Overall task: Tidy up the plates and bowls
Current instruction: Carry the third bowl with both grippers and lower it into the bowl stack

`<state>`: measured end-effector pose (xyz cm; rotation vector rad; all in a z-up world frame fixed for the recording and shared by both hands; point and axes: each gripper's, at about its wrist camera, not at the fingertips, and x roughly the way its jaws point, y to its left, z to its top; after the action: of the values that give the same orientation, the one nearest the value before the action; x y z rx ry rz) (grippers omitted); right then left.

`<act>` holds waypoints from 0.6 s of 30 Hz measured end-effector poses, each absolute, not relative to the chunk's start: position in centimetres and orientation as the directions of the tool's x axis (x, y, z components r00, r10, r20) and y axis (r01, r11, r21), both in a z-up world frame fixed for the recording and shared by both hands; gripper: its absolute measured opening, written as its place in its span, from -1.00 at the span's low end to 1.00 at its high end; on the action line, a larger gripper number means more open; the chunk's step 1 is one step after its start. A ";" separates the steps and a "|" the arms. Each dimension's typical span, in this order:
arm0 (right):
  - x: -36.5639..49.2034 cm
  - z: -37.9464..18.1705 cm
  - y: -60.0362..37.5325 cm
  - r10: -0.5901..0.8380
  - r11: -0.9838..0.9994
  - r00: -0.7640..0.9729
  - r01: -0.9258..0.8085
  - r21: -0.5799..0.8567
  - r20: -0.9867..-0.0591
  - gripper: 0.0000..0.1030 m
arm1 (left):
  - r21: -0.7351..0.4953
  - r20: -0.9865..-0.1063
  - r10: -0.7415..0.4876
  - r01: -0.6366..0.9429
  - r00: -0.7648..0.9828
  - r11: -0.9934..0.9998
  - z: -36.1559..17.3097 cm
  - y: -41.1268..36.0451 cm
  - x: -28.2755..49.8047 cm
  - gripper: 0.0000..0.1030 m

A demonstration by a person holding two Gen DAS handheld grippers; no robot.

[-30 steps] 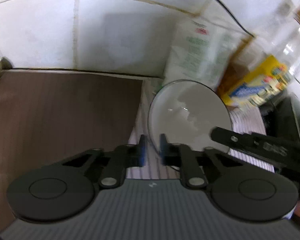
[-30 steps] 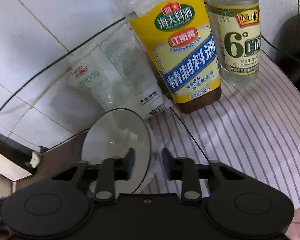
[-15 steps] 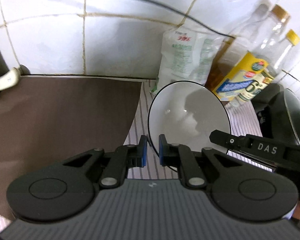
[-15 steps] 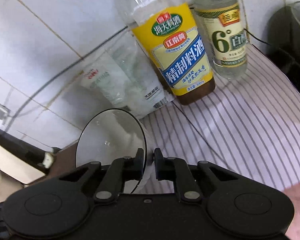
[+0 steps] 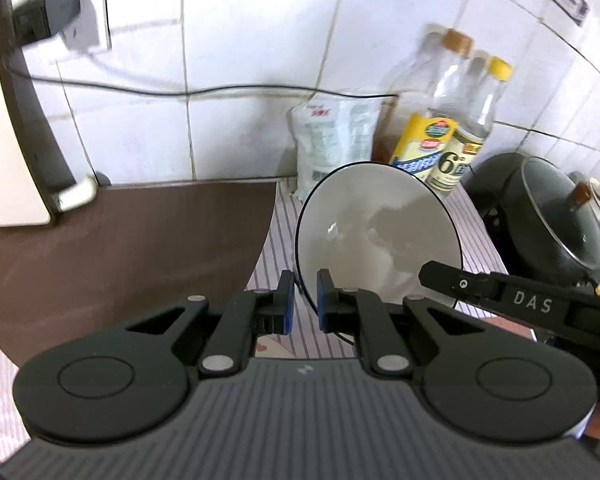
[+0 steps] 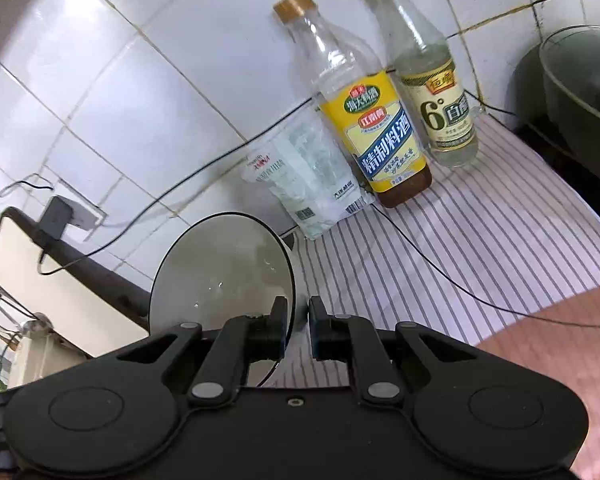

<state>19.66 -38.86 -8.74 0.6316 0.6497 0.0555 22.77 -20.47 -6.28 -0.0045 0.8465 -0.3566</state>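
A white bowl [image 5: 376, 232] with a thin dark rim hangs tilted in the air above the striped cloth [image 5: 278, 236], its inside facing me. My left gripper [image 5: 302, 284] is shut on its near left rim, blue pads either side of the edge. In the right wrist view the same bowl [image 6: 220, 268] sits left of centre, and my right gripper [image 6: 298, 310] is shut on its right rim. That gripper's black finger [image 5: 444, 280], marked DAS, reaches in from the right in the left wrist view.
Against the tiled wall stand a yellow-labelled bottle [image 6: 380, 128], a clear vinegar bottle [image 6: 440, 108] and a plastic bag [image 6: 308, 184]. A dark pot with a glass lid [image 5: 556, 216] is at the right, a brown board [image 5: 120, 248] at the left. A thin cable [image 6: 440, 272] crosses the cloth.
My right gripper's jaws closed on the bowl's rim. Both grippers then rose and drew back from the wall with the bowl, so the bottles and bag look smaller and farther.
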 end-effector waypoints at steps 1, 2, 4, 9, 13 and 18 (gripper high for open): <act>18.9 -8.6 -38.9 0.237 0.810 0.808 0.142 0.570 -0.539 -0.71 | -0.133 -0.729 -0.308 0.315 0.612 0.940 -6.1 -20.6 22.2 -0.81; 18.1 -8.5 -38.9 0.234 0.808 0.812 0.143 0.572 -0.534 -0.71 | -0.122 -0.727 -0.306 0.323 0.615 0.938 -5.9 -20.7 21.5 -0.81; 16.9 -8.7 -38.9 0.226 0.810 0.815 0.147 0.568 -0.534 -0.71 | -0.115 -0.721 -0.311 0.335 0.619 0.935 -5.5 -20.7 20.4 -0.81; 14.2 -10.0 -39.0 0.219 0.806 0.808 0.166 0.568 -0.547 -0.71 | -0.108 -0.706 -0.330 0.365 0.627 0.925 -5.3 -20.9 18.1 -0.80; 12.7 -10.9 -39.5 0.211 0.800 0.808 0.180 0.573 -0.550 -0.71 | -0.104 -0.711 -0.340 0.386 0.616 0.917 -5.7 -21.5 17.0 -0.80; 11.2 -11.2 -40.4 0.180 0.804 0.807 0.209 0.556 -0.563 -0.71 | -0.142 -0.731 -0.367 0.398 0.575 0.906 -6.9 -22.2 16.3 -0.80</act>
<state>11.23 -40.39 -11.23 0.6476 0.6434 -0.0167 16.30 -22.23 -6.91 0.0394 0.8471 -0.4480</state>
